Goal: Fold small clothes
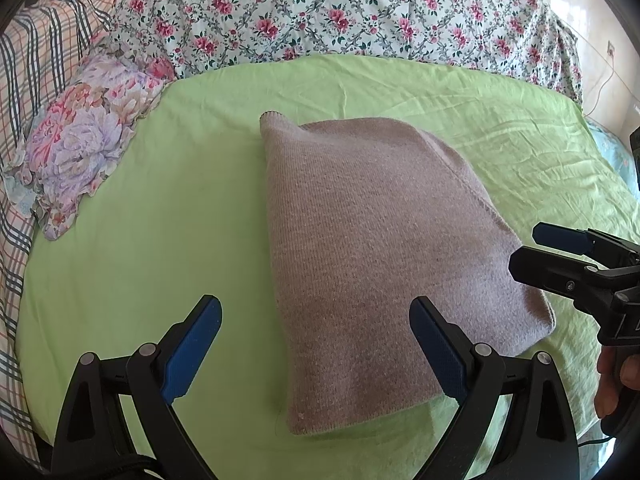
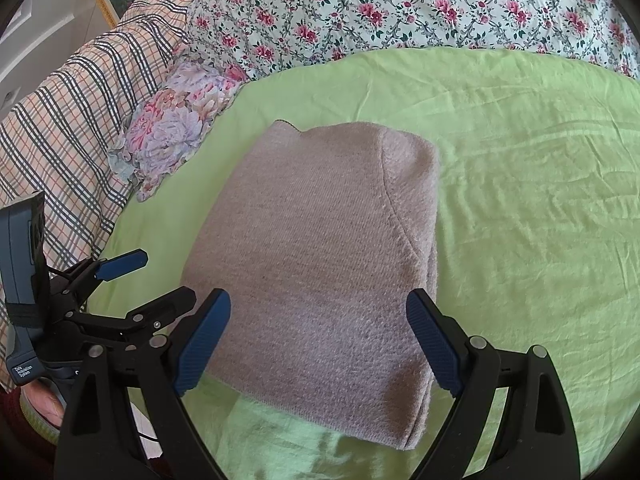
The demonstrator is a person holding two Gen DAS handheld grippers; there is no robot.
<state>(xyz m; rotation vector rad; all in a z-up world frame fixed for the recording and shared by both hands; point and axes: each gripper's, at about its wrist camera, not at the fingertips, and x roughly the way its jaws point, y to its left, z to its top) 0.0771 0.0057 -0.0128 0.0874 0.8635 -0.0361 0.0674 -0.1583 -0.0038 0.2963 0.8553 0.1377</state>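
Left wrist view: sheet (image 1: 160, 260) spread wide; folded knit (image 1: 380, 260) at its centre, soft, thick, light, likely limp. Best held at near hem corners. Left gripper (image 1: 316, 344), right gripper (image 2: 318, 340): jaws apart, empty.

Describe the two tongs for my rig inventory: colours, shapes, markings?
Both tongs, left tongs and right tongs, are black angular frames with silver rivets and ribbed blue pads. The left handle carries a grey-blue body with white lettering and a black strap.
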